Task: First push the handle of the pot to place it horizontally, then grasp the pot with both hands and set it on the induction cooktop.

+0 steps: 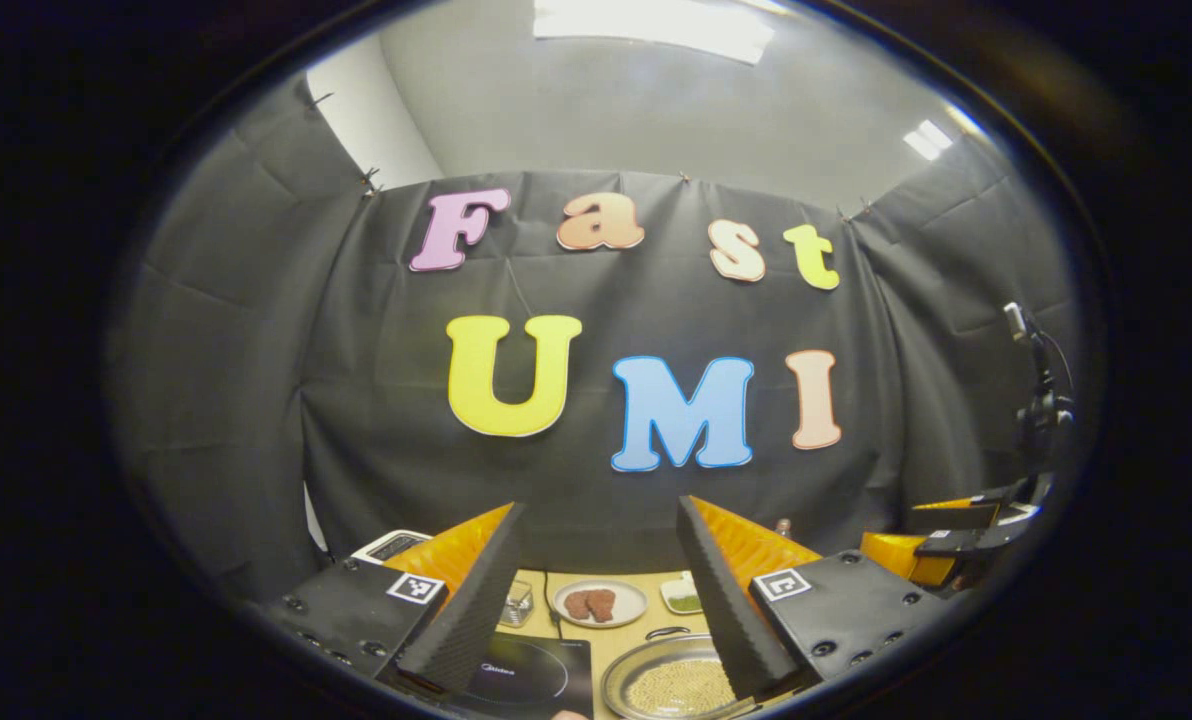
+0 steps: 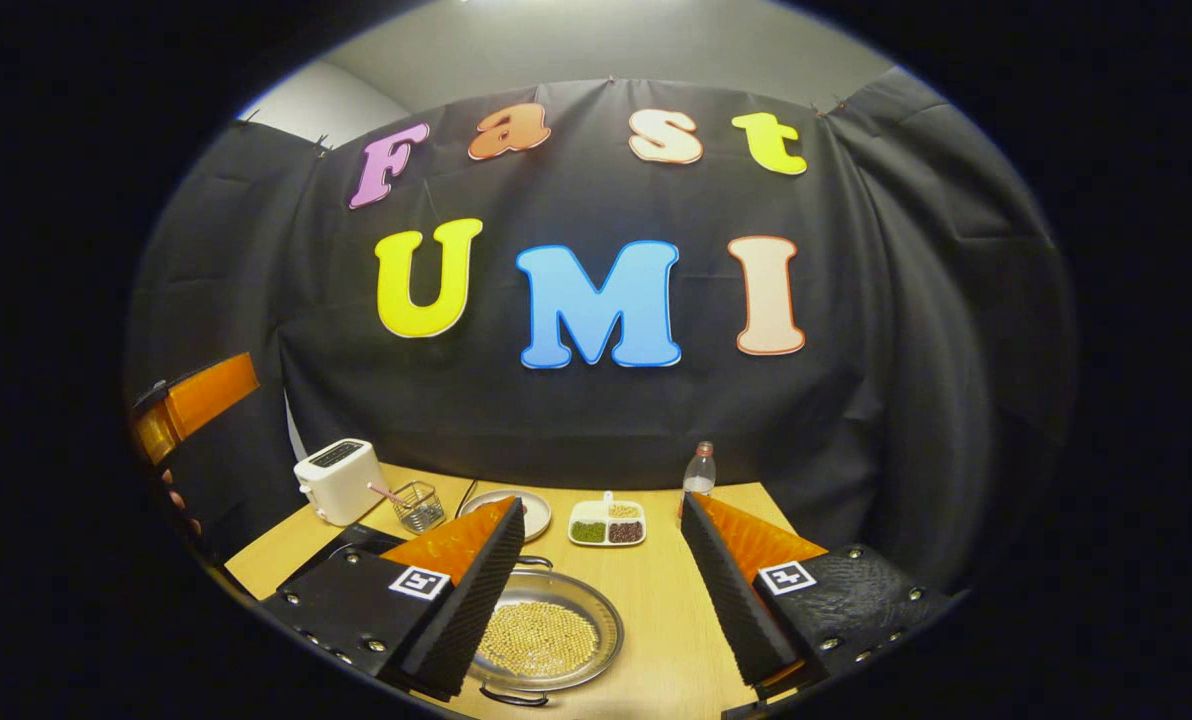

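Left claw: I see my left claw (image 1: 596,600) with its fingers spread wide and nothing between them, held above the near edge of the table (image 1: 646,625).
Right claw: my right claw (image 2: 601,600) is spread wide too, gripping nothing, raised over the table.
Other claw seen from the left: the right claw sits at the far right edge of my left gripper view, orange and black.
Pot: the shallow metal pot (image 2: 546,632) holds yellowish grains and rests on the wooden table, partly behind my right claw's left finger; a dark handle loop shows at its near rim and another at its far rim.
Cooktop: the black cooktop (image 1: 531,675) lies flat on the table just beside the pot (image 1: 671,685), on its left in my left gripper view.
Farther back: a plate (image 1: 601,603), a wire basket (image 2: 418,505), a white toaster (image 2: 336,482), a divided dish (image 2: 607,523) and a bottle (image 2: 698,472) stand near the black cloth wall.
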`<state>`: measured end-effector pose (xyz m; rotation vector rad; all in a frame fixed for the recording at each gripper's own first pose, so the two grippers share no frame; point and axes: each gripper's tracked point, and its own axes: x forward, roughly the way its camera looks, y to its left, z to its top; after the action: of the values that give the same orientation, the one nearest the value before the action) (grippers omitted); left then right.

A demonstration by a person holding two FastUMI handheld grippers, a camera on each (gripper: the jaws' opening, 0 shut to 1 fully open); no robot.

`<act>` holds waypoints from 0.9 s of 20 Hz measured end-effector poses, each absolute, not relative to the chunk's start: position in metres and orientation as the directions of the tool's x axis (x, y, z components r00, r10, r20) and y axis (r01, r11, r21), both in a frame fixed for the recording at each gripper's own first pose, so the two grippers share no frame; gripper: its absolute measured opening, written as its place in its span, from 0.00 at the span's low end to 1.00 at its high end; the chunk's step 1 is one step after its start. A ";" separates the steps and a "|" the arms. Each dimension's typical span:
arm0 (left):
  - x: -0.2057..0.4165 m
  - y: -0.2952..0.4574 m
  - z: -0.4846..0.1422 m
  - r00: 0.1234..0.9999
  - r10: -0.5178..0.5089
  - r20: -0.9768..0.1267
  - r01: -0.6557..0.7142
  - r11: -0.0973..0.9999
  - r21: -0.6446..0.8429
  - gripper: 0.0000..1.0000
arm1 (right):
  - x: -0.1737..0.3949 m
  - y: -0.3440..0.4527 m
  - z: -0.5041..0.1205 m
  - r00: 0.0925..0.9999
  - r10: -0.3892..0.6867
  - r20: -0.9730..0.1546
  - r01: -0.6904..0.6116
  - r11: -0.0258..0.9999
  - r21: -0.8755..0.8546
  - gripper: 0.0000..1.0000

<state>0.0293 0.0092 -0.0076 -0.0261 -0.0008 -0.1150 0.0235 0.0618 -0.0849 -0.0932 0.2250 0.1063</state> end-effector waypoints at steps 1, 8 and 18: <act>0.029 0.009 -0.009 0.994 -0.113 -0.001 0.113 0.993 -0.027 0.98 | 0.023 0.063 -0.095 0.961 0.099 -0.258 -0.122 0.990 -0.075 0.95; 0.028 0.020 -0.018 0.996 -0.090 -0.024 0.089 0.996 -0.023 0.99 | 0.010 0.081 -0.183 0.833 0.145 -0.534 -0.172 0.985 -0.001 0.35; 0.013 0.050 -0.036 0.998 -0.019 -0.067 0.017 1.000 -0.019 0.99 | -0.031 0.121 -0.290 0.520 0.299 -0.800 -0.249 0.949 0.192 0.11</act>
<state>0.0134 0.0504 -0.0364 -0.0187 0.0672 -0.0180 -0.0310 0.1208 -0.2896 0.0557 0.9701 0.3286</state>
